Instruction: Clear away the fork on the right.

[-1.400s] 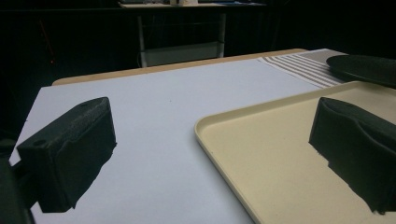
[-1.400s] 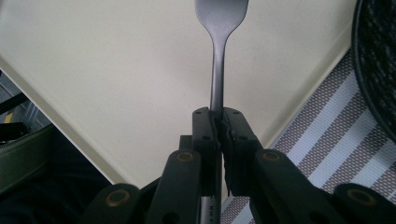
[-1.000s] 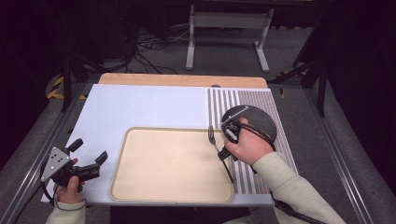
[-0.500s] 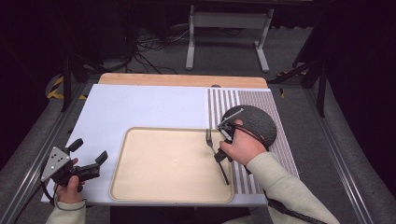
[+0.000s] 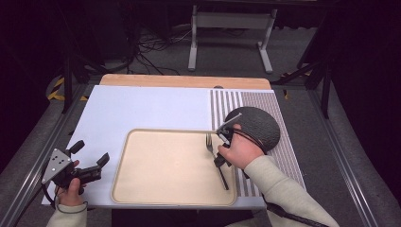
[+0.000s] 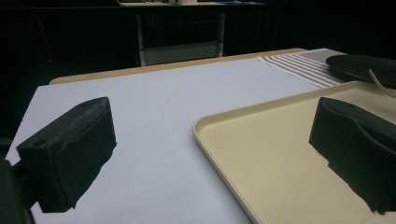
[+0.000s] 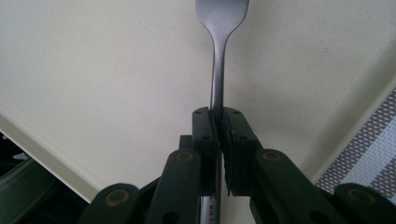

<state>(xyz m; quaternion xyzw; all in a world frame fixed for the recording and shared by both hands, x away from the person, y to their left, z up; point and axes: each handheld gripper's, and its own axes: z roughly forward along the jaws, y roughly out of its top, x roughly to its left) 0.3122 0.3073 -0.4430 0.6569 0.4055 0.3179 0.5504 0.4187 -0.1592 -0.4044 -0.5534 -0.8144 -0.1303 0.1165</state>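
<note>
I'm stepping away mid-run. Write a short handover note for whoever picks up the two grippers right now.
Right gripper: jaws shut on the fork at its handle, tines pointing away, held above the right part of the beige tray.
Left gripper: jaws open, holding nothing, at the tray's left edge.
Dark plate: on the striped mat, right of the tray.
Done: fork picked up.
Left: probably setting it down on the tray and letting go.

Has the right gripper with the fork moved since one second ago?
Yes. The right gripper carried the fork off the dark plate, toward the person, over the tray.
</note>
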